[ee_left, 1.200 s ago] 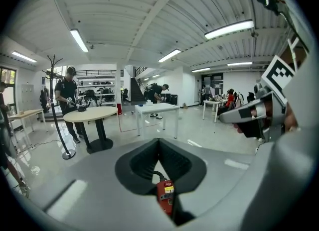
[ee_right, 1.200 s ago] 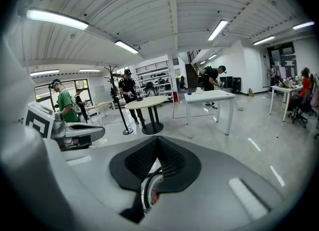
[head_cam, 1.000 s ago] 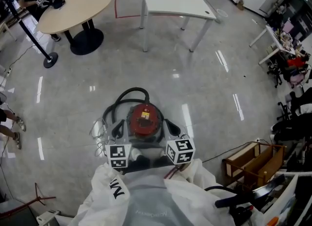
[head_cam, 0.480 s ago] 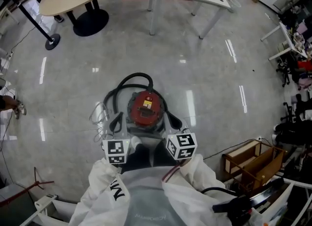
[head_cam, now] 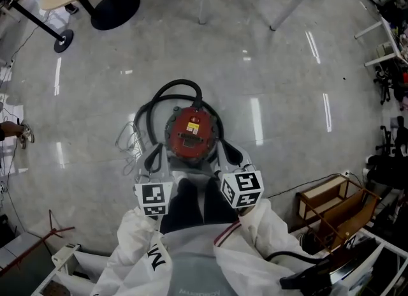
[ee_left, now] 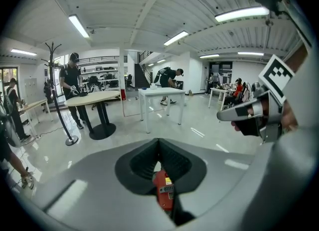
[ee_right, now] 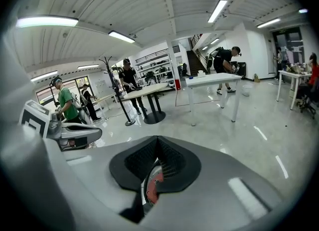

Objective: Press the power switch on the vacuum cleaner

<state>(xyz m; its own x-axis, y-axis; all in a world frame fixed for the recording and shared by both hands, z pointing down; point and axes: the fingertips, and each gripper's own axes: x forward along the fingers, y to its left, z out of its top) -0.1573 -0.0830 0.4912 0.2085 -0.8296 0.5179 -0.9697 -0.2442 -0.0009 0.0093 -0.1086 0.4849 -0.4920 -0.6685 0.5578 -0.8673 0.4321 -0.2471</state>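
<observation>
Nothing legible: the label on the vacuum cleaner is too small.

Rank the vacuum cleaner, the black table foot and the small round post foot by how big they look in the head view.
Largest: vacuum cleaner.
Then: black table foot.
Smallest: post foot.
Both feet lie farther from the camera than the vacuum cleaner, so true sizes stay unsure.

The vacuum cleaner stands on the floor straight before me, its hose looping round behind it. My left tool hangs just left of it, my right tool just right. A crate sits farther right — well apart.
</observation>
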